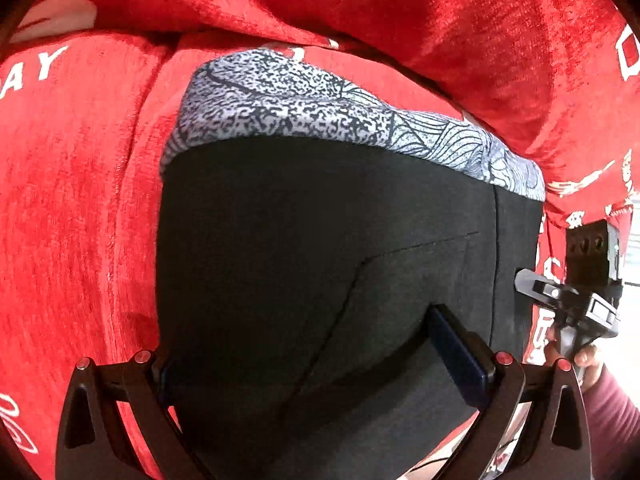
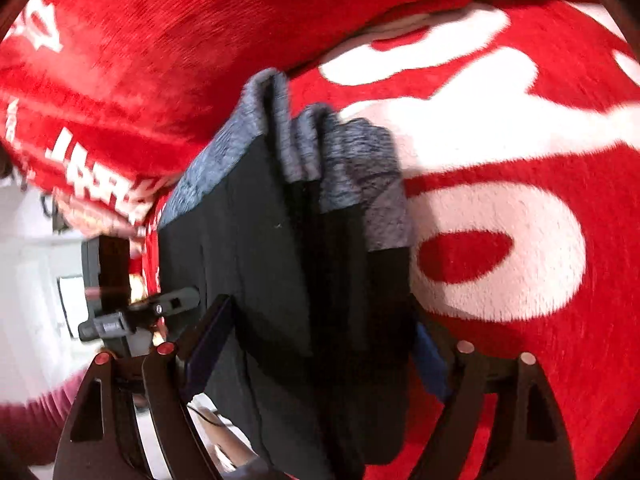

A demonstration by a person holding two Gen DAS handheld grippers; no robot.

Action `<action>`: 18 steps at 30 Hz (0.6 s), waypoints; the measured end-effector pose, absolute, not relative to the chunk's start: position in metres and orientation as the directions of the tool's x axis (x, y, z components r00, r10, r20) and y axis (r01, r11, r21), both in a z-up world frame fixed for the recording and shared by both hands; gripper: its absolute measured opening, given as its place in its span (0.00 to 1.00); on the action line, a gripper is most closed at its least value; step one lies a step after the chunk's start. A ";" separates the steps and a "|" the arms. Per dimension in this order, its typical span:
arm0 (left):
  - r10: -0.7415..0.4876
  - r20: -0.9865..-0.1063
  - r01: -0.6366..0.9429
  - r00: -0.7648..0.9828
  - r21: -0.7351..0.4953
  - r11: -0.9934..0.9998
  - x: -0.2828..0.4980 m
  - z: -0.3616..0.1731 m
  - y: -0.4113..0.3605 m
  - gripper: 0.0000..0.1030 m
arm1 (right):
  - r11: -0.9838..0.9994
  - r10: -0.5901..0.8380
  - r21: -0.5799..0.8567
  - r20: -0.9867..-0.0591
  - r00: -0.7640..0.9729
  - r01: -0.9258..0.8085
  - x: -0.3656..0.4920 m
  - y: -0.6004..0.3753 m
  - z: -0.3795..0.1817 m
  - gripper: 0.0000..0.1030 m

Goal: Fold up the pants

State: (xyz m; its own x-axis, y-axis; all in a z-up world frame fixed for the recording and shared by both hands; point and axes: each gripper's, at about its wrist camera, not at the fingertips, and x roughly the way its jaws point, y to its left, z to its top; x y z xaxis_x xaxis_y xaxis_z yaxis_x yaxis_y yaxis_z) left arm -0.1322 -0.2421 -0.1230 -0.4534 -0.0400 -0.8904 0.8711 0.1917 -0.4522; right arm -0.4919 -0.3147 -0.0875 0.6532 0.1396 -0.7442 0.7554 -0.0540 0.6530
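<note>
The black pants [image 1: 320, 260] with a grey patterned waistband [image 1: 312, 108] lie folded on a red blanket [image 1: 80, 200] with white letters. The left gripper [image 1: 320, 364] is at the near end of the pants, and its wide jaws hug the thick bundle from both sides. The right gripper [image 2: 320, 344] hugs the folded pants too, with its blue pads against the sides. A hand [image 1: 588, 356] in a dark red sleeve [image 1: 612, 412] is beside the pants.

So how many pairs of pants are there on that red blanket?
1. The black pants with a patterned grey waistband lie folded on the red blanket, between both sets of fingers. Others could be hidden underneath.
</note>
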 end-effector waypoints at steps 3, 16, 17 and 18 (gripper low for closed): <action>-0.089 -0.900 0.888 -0.426 -0.435 0.150 -0.141 -0.106 -0.236 0.84 | -0.058 0.136 0.649 -0.748 0.650 0.759 -0.487 -0.312 -0.081 0.56; -0.145 -0.908 0.912 -0.393 -0.405 0.063 -0.135 -0.031 -0.176 0.63 | -0.103 0.108 0.739 -0.657 0.746 0.666 -0.484 -0.261 -0.031 0.43; -0.142 -0.911 0.915 -0.387 -0.398 0.061 -0.134 -0.031 -0.169 0.63 | -0.110 0.110 0.743 -0.651 0.751 0.661 -0.483 -0.252 -0.029 0.43; -0.135 -0.915 0.918 -0.381 -0.392 0.066 -0.134 -0.036 -0.161 0.63 | -0.112 0.111 0.744 -0.649 0.752 0.659 -0.482 -0.244 -0.028 0.43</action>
State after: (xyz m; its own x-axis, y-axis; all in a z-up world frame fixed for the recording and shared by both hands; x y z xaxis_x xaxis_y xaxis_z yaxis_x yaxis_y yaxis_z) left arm -0.1339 -0.1609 -0.0356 -0.3811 -0.1348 -0.9147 0.9176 0.0659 -0.3920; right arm -0.4821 -0.2441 -0.0276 0.7523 0.1113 -0.6494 0.6588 -0.1119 0.7440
